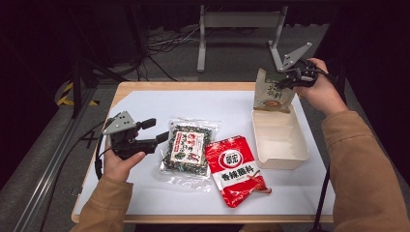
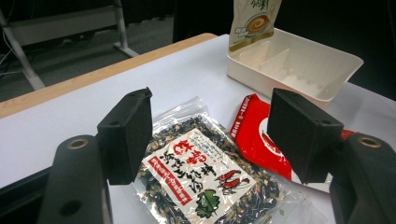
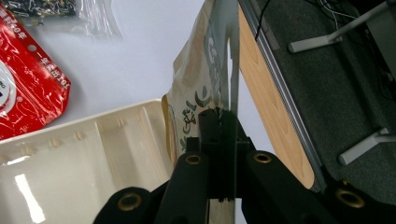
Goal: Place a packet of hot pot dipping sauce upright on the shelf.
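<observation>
Beige pouch [image 1: 272, 92] pinched in right gripper [image 1: 289, 77] fingers, hung over cream bin [image 1: 283, 162], not yet in. Left gripper [image 1: 153, 131] fingers open nr seaweed pkt [image 1: 187, 146]; red pkt [image 1: 236, 169] on desk [image 1: 145, 104].

The beige pouch [image 1: 272, 92] hides the far wall of the cream tray [image 1: 280, 145] in the high view; its lower edge sinks behind the tray rim, so whether it touches the tray floor cannot be told. In the left gripper view the pouch top is cut off above the tray. Beside the tray, the red packet [image 2: 256, 140] is partly hidden by a black jaw.
</observation>
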Demonstrator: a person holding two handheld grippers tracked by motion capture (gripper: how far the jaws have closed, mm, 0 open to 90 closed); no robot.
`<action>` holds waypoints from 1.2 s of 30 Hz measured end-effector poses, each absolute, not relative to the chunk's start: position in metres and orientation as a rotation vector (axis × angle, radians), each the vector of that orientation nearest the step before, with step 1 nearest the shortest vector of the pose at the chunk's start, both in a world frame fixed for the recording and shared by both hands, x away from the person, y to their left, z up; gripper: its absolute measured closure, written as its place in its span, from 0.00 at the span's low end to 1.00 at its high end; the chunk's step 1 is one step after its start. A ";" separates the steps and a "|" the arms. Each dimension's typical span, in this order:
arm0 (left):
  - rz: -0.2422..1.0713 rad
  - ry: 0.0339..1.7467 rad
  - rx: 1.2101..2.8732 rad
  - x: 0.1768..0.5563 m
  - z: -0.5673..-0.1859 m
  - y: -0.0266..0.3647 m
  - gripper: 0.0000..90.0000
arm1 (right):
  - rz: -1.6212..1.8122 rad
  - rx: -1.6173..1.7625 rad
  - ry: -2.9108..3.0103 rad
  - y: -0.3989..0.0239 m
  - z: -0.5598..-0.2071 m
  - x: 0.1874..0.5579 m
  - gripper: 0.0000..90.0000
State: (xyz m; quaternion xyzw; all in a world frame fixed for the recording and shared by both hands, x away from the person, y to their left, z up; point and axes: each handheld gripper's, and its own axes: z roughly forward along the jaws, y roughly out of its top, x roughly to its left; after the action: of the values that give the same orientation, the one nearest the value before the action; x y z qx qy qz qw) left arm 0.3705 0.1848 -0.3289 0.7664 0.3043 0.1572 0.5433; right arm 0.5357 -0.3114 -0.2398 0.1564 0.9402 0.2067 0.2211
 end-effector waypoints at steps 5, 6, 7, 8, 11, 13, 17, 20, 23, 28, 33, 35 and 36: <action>0.369 0.722 1.818 0.370 -0.329 0.185 0.35 | 0.547 0.437 2.600 -0.310 -0.244 0.540 1.00; 0.373 0.720 1.818 0.371 -0.329 0.185 0.35 | 0.540 0.436 2.604 -0.310 -0.245 0.541 1.00; 0.375 0.718 1.821 0.371 -0.329 0.185 0.35 | 0.537 0.440 2.603 -0.310 -0.246 0.541 1.00; 0.374 0.721 1.820 0.371 -0.329 0.185 0.35 | 0.536 0.440 2.603 -0.310 -0.247 0.542 1.00; 0.367 0.724 1.818 0.371 -0.330 0.184 0.35 | 0.527 0.439 2.604 -0.309 -0.249 0.542 1.00; 0.364 0.726 1.817 0.371 -0.330 0.184 0.35 | 0.517 0.437 2.609 -0.308 -0.252 0.543 1.00; 0.369 0.722 1.818 0.371 -0.329 0.185 0.35 | 0.508 0.445 2.614 -0.309 -0.257 0.545 1.00; 0.365 0.724 1.816 0.371 -0.330 0.184 0.35 | 0.508 0.465 2.626 -0.311 -0.264 0.546 1.00; 0.360 0.728 1.817 0.371 -0.331 0.184 0.35 | 0.520 0.478 2.638 -0.314 -0.270 0.548 1.00; 0.360 0.730 1.815 0.371 -0.331 0.184 0.35 | 0.543 0.494 2.654 -0.316 -0.279 0.549 1.00; 0.362 0.721 1.819 0.371 -0.330 0.184 0.35 | 0.536 0.516 2.669 -0.317 -0.287 0.548 0.99; 0.361 0.720 1.819 0.372 -0.330 0.184 0.35 | 0.520 0.534 2.673 -0.318 -0.290 0.548 0.98; 0.359 0.722 1.817 0.372 -0.330 0.183 0.35 | 0.527 0.553 2.667 -0.319 -0.290 0.548 0.96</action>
State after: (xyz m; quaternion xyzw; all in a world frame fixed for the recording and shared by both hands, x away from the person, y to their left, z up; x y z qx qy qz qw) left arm 0.3718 0.1834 -0.3305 0.7663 0.3043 0.1514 0.5452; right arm 0.5478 -0.3186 -0.2903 0.1959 0.9452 0.1868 0.1825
